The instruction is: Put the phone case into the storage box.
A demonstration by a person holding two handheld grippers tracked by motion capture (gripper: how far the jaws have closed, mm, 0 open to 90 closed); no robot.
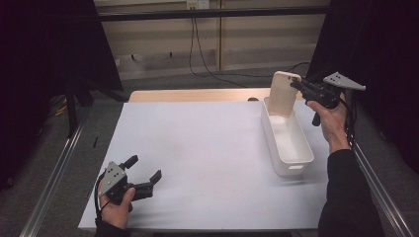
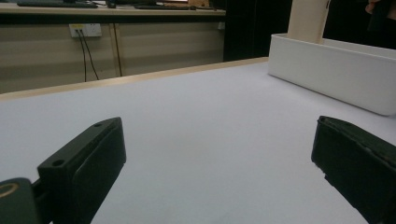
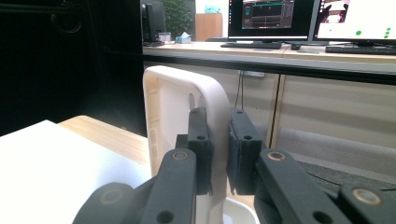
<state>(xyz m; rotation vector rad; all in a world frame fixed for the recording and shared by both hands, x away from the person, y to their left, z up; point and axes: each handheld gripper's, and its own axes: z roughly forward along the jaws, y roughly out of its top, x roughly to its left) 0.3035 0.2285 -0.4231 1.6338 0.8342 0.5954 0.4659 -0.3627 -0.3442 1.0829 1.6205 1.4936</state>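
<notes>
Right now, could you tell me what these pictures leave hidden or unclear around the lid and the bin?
- Lid: its lower edge is hidden by the bin's wall in the high view, so contact with the floor is unclear.
- Lid's gripped edge: covered by the right gripper in its own view.
- Bin's right end: cut off by the left gripper view's edge.

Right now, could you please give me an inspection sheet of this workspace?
Surface: white table, bare in the middle, with a wooden edge at the far side.
Job's things: cream lid held upright over the far end of the white bin, which looks empty.
Clutter: nothing seen.
Grippers: right tongs clamped on the lid's edge; left tongs open and empty, low over the near left corner.
Cables: black cables hang from a wall socket.
Surroundings: desk with monitors; dark curtains at both sides.
</notes>
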